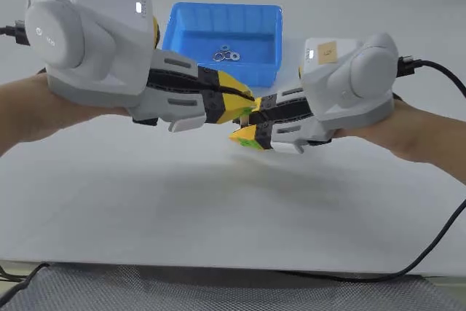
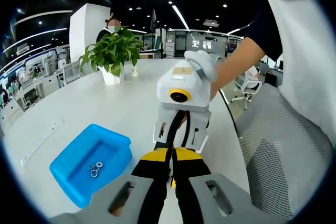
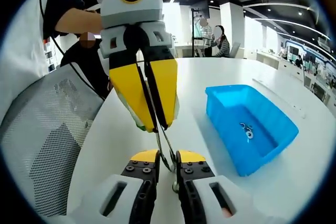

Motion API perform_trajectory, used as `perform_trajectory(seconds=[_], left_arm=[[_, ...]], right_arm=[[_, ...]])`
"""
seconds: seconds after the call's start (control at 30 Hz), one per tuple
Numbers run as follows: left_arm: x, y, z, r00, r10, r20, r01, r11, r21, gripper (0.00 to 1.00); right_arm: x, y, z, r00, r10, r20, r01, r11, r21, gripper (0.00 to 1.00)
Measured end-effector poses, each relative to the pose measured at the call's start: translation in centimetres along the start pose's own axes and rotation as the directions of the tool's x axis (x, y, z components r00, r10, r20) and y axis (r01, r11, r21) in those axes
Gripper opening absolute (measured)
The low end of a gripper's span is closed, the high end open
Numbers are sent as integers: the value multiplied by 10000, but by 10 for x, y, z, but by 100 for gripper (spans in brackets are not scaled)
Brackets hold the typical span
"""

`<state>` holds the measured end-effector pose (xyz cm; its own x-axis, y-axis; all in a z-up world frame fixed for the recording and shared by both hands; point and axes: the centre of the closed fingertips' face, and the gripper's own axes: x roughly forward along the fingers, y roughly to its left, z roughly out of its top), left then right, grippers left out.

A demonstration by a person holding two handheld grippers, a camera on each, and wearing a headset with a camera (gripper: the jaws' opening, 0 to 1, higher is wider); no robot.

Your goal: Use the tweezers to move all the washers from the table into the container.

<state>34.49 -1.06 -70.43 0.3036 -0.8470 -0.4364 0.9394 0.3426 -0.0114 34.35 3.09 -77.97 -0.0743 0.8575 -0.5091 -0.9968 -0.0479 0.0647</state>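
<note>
My left gripper (image 3: 156, 124) clamps the tweezers (image 3: 164, 145); whether my right gripper (image 3: 167, 157) grips their half-hidden tips I cannot tell; container (image 1: 182, 30) well apart

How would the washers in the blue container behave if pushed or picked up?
The washers look like thin, shiny metal rings: probably stiff, light and slippery to pinch. Lying flat, they would likely slide rather than roll. They sit clustered in the container, so pushing one may shift others.
</note>
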Motion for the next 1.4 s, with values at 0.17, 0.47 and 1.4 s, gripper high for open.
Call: perform_trajectory(seconds=[0.17, 0.47, 1.4], left_arm=[[0, 0, -1, 10000, -15, -22, 15, 10000, -3, 6], [-2, 6, -4, 9999, 92, -73, -95, 9992, -382, 6], [-4, 6, -18, 9973, -36, -735, -7, 9983, -582, 18]], right_arm=[[0, 1, 1, 9999, 104, 17, -104, 9998, -170, 13], [1, -1, 2, 9997, 243, 79, -240, 9988, -417, 11], [1, 2, 10, 9990, 230, 372, -224, 9996, -173, 10]])
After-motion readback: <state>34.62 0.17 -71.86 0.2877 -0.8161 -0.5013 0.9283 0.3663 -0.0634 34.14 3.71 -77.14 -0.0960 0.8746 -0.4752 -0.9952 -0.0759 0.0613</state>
